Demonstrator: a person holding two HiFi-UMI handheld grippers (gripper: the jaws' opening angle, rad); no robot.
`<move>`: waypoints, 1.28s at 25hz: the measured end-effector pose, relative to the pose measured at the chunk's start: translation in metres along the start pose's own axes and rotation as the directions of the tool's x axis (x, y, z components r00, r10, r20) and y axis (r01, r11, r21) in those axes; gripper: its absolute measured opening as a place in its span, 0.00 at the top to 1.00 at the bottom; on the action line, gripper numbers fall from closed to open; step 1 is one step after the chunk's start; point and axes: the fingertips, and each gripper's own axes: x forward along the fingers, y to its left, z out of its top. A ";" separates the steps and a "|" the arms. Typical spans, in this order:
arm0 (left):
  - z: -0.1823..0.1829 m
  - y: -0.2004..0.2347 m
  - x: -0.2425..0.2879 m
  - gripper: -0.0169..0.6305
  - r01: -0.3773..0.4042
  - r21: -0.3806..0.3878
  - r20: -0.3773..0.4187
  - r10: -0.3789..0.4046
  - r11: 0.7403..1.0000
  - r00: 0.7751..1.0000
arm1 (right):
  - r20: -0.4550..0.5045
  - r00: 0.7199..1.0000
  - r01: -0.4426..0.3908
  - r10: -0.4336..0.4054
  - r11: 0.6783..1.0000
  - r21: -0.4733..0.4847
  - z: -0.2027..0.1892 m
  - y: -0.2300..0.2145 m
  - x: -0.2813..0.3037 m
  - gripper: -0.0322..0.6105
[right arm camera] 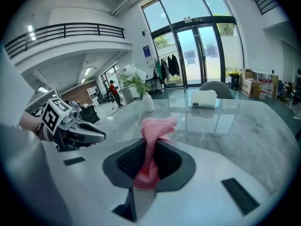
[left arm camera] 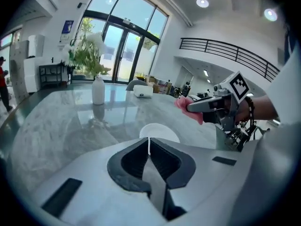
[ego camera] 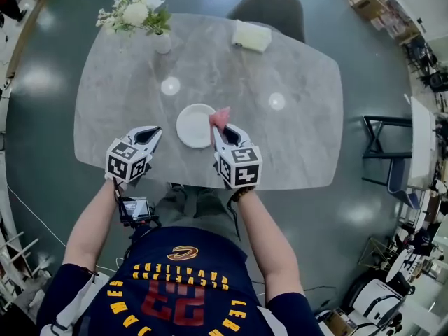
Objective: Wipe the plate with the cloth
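Head view, looking steeply down: nearest the person, the left hand-held gripper (ego camera: 155,131) hung over the near edge of a grey stone-patterned tabletop (ego camera: 294,61). Its jaws were pressed together with nothing between them. Level with it to the right, the right hand-held gripper (ego camera: 218,133) was clamped on a pink cloth (ego camera: 220,117), and the bunched end of the cloth stuck up past the jaw tips. Between the two grippers lay a round white plate (ego camera: 193,126), bare, close to the near edge and about midway along it. The cloth overlapped the plate's right rim in this view, but whether it touched the plate could not be told. Farther off, a white vase (ego camera: 162,43) of pale flowers (ego camera: 136,11) stood at the far left corner. A white box (ego camera: 251,36) sat by the far edge, with a grey chair (ego camera: 269,5) behind it.
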 end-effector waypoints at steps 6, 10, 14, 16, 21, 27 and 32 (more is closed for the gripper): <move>-0.038 0.005 0.043 0.94 0.018 -0.261 -0.103 -0.046 0.965 0.994 | -0.108 0.993 -0.052 0.044 0.995 -0.080 -0.030 0.002 0.038 0.88; -0.045 -0.003 0.062 0.90 0.045 -0.343 -0.128 -0.093 0.938 0.987 | -0.164 0.985 -0.080 0.057 0.987 -0.142 -0.042 0.006 0.058 0.88; -0.046 -0.004 0.075 0.90 0.005 -0.184 -0.214 -0.045 0.983 0.976 | -0.189 0.978 -0.119 0.087 0.979 -0.167 -0.050 0.013 0.079 0.88; -0.050 -0.001 0.083 0.89 -0.008 -0.214 -0.241 -0.045 0.977 0.969 | -0.196 0.976 -0.131 0.097 0.977 -0.168 -0.050 0.016 0.086 0.88; -0.056 0.004 0.090 0.89 -0.004 -0.502 -0.201 -0.112 0.865 0.973 | -0.216 0.970 -0.155 0.109 0.966 -0.208 -0.053 0.024 0.100 0.88; -0.061 -0.002 0.098 0.89 0.038 -0.582 -0.188 -0.180 0.812 0.966 | -0.255 0.960 -0.174 0.116 0.961 -0.215 -0.060 0.027 0.112 0.88; -0.060 -0.007 0.104 0.90 0.073 -0.622 -0.159 -0.217 0.779 0.963 | -0.255 0.959 -0.178 0.124 0.964 -0.199 -0.059 0.027 0.117 0.88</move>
